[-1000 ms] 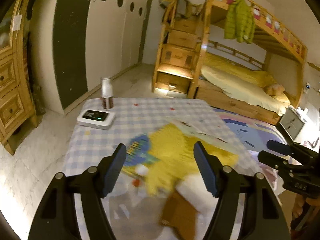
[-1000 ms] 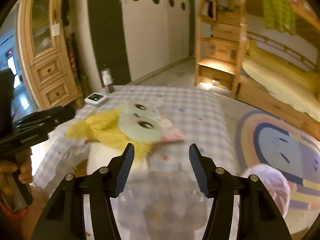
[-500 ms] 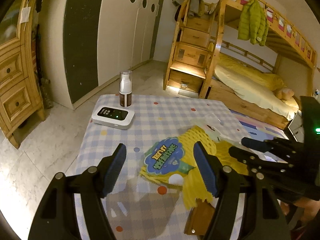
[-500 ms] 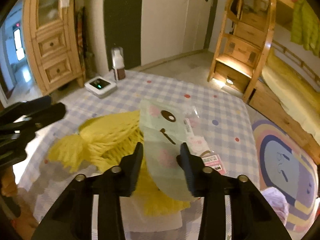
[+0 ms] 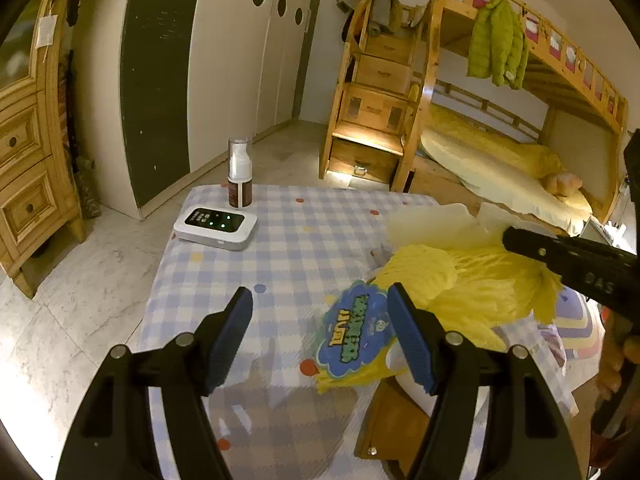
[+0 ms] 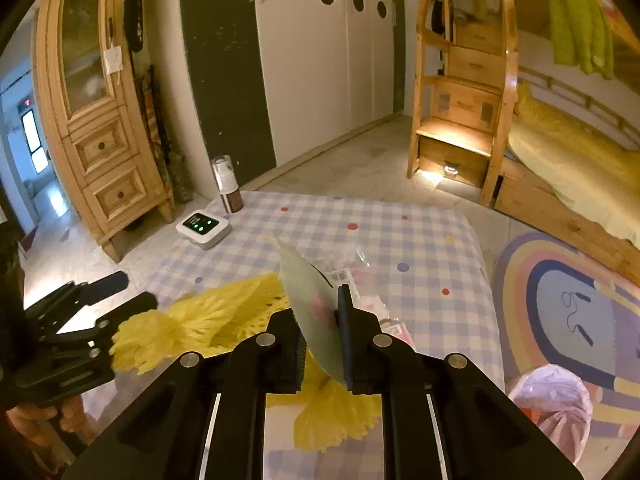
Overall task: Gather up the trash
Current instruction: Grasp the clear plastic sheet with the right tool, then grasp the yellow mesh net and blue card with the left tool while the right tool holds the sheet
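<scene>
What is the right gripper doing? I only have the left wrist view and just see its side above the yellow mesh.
Observer: The right gripper is shut on a pale green wrapper; its jaws have just been closing on it.
Operator: Is there a bin anywhere?
Observer: Yes, a bin with a pink liner stands on the floor right of the table, at the edge of the rainbow rug.
Operator: Anything more to collect past that wrapper?
Observer: Clear plastic with pink labels lies on the checked tablecloth just beyond the gripper.
</scene>
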